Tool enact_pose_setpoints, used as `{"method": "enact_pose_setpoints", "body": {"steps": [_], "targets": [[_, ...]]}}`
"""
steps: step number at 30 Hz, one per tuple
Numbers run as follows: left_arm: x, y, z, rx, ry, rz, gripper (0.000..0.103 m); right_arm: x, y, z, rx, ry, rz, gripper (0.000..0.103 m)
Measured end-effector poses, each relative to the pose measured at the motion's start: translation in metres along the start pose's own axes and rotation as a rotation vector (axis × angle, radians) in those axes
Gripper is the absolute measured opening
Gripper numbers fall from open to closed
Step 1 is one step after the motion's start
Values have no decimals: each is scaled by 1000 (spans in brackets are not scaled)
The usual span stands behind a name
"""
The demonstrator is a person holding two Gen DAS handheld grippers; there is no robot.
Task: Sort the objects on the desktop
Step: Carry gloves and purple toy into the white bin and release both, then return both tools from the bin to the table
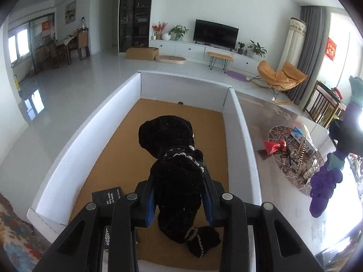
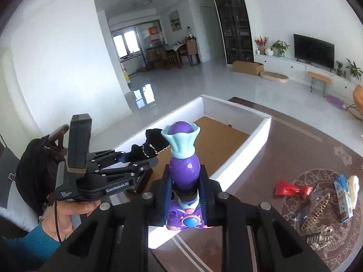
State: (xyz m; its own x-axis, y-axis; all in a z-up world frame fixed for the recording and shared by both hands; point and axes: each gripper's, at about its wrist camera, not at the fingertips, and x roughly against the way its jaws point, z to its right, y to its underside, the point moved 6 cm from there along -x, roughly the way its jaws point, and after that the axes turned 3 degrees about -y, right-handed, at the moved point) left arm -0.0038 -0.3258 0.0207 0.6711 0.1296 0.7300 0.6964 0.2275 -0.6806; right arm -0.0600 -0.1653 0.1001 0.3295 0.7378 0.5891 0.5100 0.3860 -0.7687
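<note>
My left gripper (image 1: 179, 181) is shut on a black velvet pouch (image 1: 172, 149) with a beaded drawstring, held above the brown floor of a white-walled box (image 1: 242, 131). From the right wrist view the same left gripper (image 2: 145, 158) shows at the left with the black pouch (image 2: 152, 145), carried by a person's hand (image 2: 72, 213). My right gripper (image 2: 185, 181) is shut on a purple and teal toy wand (image 2: 185, 165), which points up over the box's near wall (image 2: 240, 156). In the left wrist view the toy wand (image 1: 326, 176) hangs at the right edge.
A small dark card (image 1: 109, 195) lies in the box's near left corner. On the brown patterned table sit a red packet (image 2: 288, 189), a blue carton (image 2: 343, 197), a metal hair clip (image 2: 317, 213) and other small clutter. A patterned cloth (image 1: 15, 233) lies at the left.
</note>
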Motion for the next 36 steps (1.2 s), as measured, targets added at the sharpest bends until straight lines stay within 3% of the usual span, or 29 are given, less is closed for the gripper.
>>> {"method": "enact_pose_setpoints", "body": {"steps": [4, 8, 10, 11, 12, 13, 14, 19, 24, 29, 30, 31, 36], "targets": [[-30, 28, -28, 36, -30, -115, 34, -70, -2, -31, 32, -41, -73, 22], [-37, 41, -36, 49, -47, -137, 44, -140, 21, -37, 46, -4, -225, 22], [-35, 43, -37, 52, -60, -118, 73, -164, 32, -34, 58, 24, -276, 27], [-33, 42, -38, 53, -73, -100, 81, -173, 35, -31, 59, 30, -292, 30], [-31, 41, -38, 53, -90, -81, 90, -179, 36, -29, 55, 38, -297, 40], [-29, 39, -39, 54, -108, -66, 90, -183, 35, -27, 48, 50, -289, 50], [-27, 37, -40, 56, -120, -54, 90, -181, 33, -21, 33, 53, -268, 53], [-18, 26, -29, 83, -114, 0, 90, -140, 7, -7, -27, 84, -80, 75], [5, 16, 33, 36, -3, 63, 90, -67, 2, 22, -2, 199, 100, 95], [40, 17, 145, -68, 198, 136, 91, 6, 66, 90, 13, 385, 138, 97], [42, 22, 169, -89, 240, 136, 96, 21, 84, 107, 3, 423, 128, 97], [43, 28, 192, -109, 276, 131, 103, 35, 104, 126, -12, 461, 113, 97], [-10, 69, 295, -218, 345, 21, 103, 102, 203, 214, -120, 675, -20, 97]]}}
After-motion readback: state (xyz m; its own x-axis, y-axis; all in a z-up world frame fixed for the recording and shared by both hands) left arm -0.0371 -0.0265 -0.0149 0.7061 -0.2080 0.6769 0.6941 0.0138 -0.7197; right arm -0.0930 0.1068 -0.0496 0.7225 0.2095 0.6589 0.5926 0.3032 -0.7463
